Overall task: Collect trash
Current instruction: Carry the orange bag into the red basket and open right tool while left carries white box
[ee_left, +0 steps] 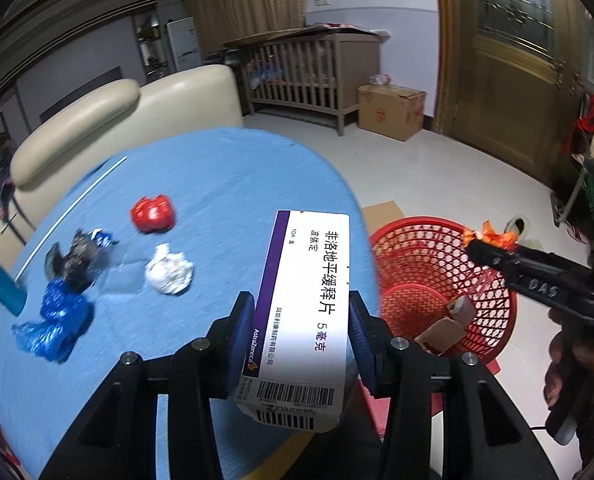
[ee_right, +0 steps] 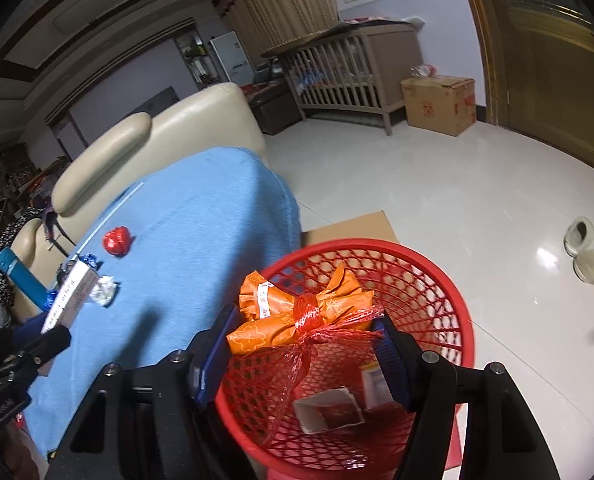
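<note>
Now our left gripper (ee_left: 302, 316) pinches a white and purple medicine box (ee_left: 309, 280) between its blue pads, holding it over the edge of the blue-covered worktop (ee_left: 217, 184), just beside the red mesh basket (ee_right: 437, 280). Our right gripper (ee_right: 297, 344) is clamped on an orange wrapper bundle (ee_right: 297, 304) tied with red netting, directly above the basket, where two or three small cartons seem to lie at the bottom. On the worktop remain a red crumpled wrapper (ee_left: 153, 214), a white paper ball (ee_left: 169, 269) and blue foil scraps (ee_left: 55, 320).
</note>
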Demonstrator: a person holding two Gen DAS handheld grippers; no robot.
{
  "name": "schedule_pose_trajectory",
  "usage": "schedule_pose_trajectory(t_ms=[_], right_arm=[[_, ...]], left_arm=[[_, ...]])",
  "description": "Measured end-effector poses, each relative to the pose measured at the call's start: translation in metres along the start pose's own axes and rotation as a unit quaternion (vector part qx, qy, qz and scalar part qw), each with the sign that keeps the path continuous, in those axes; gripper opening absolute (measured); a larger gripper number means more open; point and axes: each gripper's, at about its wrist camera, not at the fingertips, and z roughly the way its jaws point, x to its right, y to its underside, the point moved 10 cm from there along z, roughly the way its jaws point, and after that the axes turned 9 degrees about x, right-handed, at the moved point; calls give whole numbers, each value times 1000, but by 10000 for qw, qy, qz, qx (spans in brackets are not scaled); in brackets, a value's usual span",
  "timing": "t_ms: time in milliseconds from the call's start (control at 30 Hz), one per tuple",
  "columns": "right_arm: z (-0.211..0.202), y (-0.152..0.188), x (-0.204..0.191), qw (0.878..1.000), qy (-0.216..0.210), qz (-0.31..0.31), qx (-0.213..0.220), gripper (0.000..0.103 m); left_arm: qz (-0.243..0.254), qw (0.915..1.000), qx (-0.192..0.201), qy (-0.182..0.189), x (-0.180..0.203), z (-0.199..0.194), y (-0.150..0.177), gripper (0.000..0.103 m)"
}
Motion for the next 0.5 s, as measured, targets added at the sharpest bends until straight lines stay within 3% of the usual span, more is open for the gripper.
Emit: schedule_pose_trajectory(t_ms=[300,500], right_arm=[[16,14,25,9994,163,94,-273,69],[27,22,35,9980,225,116,-572,74]], left_arm=[[252,9994,-21,253,38,15,-12,48],[392,9986,-65,342,56,21,-14,48]])
